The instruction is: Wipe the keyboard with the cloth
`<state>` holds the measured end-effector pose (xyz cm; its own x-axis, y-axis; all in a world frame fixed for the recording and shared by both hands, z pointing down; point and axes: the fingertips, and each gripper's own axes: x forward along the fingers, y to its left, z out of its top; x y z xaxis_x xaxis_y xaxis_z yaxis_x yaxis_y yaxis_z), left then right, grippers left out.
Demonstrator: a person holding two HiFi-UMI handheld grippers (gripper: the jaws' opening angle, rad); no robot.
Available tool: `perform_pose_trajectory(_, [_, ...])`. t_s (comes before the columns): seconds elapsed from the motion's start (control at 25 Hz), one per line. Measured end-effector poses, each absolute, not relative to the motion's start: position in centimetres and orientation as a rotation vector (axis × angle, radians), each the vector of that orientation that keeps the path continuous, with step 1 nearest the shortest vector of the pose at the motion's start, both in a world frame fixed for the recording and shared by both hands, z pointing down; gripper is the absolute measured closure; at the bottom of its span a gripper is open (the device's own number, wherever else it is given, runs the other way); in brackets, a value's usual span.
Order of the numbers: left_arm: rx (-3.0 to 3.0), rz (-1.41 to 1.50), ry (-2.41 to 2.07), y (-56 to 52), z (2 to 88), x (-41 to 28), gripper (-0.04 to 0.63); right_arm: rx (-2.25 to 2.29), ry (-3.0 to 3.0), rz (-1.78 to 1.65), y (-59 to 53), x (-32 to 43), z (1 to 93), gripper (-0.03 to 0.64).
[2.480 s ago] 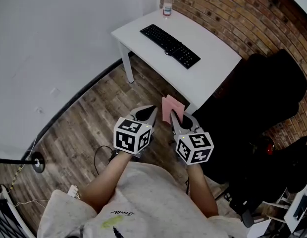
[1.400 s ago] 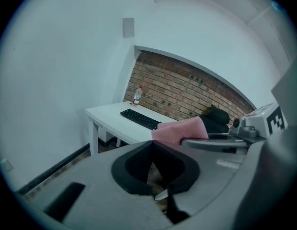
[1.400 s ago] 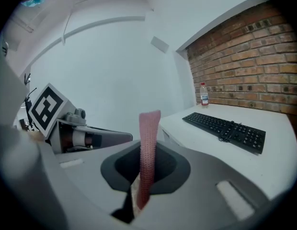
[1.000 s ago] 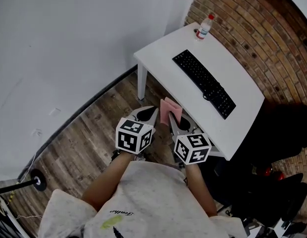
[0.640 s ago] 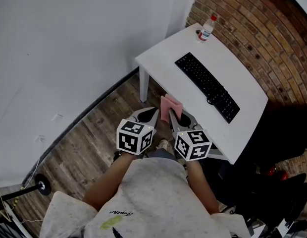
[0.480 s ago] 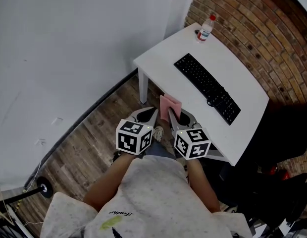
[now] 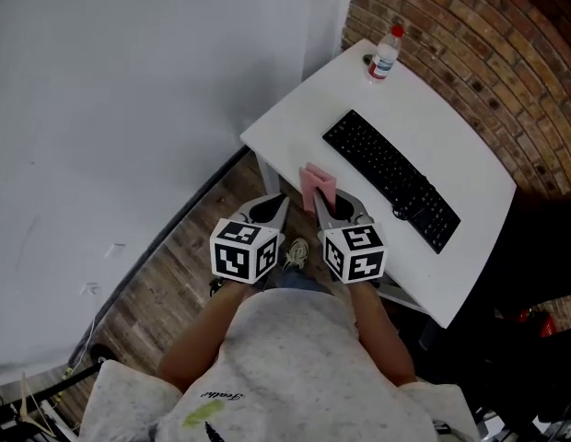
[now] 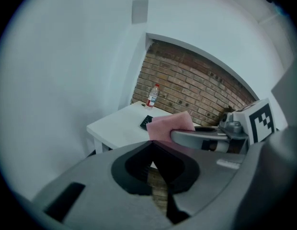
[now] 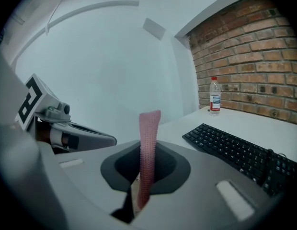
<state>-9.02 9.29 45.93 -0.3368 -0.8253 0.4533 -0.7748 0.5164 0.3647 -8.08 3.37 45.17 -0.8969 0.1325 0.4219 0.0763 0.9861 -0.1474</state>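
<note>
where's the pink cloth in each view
Head view: pink cloth at centre, overlapping the desk's near edge.
Left gripper view: right of centre, partly covering the keyboard.
Right gripper view: centre, an upright edge-on strip.
Shared landmark: the water bottle at the desk's far corner.

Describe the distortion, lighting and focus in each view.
Head view: evenly lit, sharp, wide-angle bends the brick wall and table edges. Left gripper view: dark round corners, soft focus, the cloth slightly blurred. Right gripper view: same dark corners; keyboard clear, no glare.
</note>
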Motion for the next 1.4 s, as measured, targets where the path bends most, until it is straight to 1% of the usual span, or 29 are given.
perform_pose_trajectory(0.4, [1.313,-0.063,-2.112,2.9,46.8,-16.9,0.601,-0.113,-2.591,0.186,-2.2,-15.5,48.9,0.595])
perform_pose_trajectory(0.76, [1.284,-0.027,-2.081,-0.7,48.4,-22.3,0.601,-0.137,-2.434,-0.032,-4.6,-19.3,53.1,0.595])
perform_pose_trajectory(1.2, [1.343,0.027,-2.011,-2.7,49.0,-24.8,0.601,-0.059,-2.33,-0.141,-5.8,-20.3,55.3,0.594])
perform_pose_trajectory(1.4, [1.436,0.059,-1.907,-3.6,49.5,-25.6,0.601,0.029,-2.31,-0.1,-6.1,-20.7,55.1,0.594])
